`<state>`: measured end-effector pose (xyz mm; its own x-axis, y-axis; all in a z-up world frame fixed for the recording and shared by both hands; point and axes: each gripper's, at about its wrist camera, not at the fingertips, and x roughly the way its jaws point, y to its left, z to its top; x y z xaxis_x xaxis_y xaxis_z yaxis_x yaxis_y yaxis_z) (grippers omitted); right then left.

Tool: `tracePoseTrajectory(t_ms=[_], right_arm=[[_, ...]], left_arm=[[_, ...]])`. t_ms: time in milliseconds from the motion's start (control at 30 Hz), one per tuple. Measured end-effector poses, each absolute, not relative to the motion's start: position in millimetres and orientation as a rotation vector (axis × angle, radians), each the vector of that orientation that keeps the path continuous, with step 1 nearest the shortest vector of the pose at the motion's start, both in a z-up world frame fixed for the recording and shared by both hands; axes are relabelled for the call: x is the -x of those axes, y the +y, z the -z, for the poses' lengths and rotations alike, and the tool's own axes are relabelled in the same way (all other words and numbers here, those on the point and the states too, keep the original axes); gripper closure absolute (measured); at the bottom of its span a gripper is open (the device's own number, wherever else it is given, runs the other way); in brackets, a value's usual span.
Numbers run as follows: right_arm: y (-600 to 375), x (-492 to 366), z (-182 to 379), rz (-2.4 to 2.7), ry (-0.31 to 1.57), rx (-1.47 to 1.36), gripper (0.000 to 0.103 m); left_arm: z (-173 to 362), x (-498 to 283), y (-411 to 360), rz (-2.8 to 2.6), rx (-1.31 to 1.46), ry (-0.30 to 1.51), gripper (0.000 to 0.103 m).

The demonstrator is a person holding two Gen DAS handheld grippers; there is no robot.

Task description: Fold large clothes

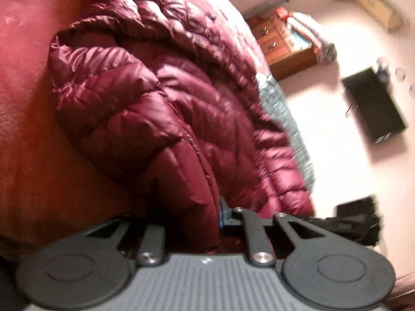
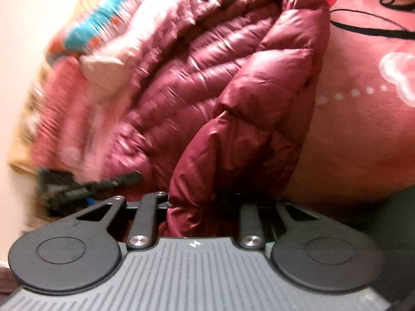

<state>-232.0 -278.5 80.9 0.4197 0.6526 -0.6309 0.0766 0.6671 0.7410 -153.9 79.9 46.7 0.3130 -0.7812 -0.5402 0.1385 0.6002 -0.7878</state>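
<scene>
Jacket first: a big maroon puffer, glossy and quilted in narrow stitched channels, lies heaped on the bed, whose pink fleecy cover spreads out on the jacket's far side in both views. It looks part-way through a fold, I'd say, with one padded panel doubled over the rest so that a fat rounded ridge runs along its length. Beyond the jacket, past the bed's edge, the pale floor carries a wooden chest of drawers and, nearer, a flat black box. At the jacket's near edge, the left tool has closed right down on a seam of the slippery shell, blue pad pressed into the fabric. Farther along that edge the right tool has puffy fabric bunched between its fingers and appears to pinch it, jaws held a little apart by the filling. Two holds along one edge suggest the panel is meant to be carried over evenly.
</scene>
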Motion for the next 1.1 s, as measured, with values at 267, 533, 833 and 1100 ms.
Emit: tracePoseTrajectory(t_ms=[267,533,833,1100], right_arm=[[-323.2,207.9,-85.2,-0.534,0.814,-1.258,0.074],[-359.5,135.6,-100.5,-0.469,0.57,-1.369,0.074],[-374.5,45.3,-88.8,-0.362,0.424,-1.318,0.074],[-382.7,8.7,-41.3,-0.304,0.456,-1.278,0.039]], left_arm=[[-81.8,118.8,113.9,0.672,1.018,0.94,0.088],[-91.7,49.4,137.0,0.524,1.153,0.77,0.087],[-60.9,-10.1,136.2,0.364,1.167,0.783,0.064],[-70.5,-11.3,151.0,0.318,1.078,0.743,0.04]])
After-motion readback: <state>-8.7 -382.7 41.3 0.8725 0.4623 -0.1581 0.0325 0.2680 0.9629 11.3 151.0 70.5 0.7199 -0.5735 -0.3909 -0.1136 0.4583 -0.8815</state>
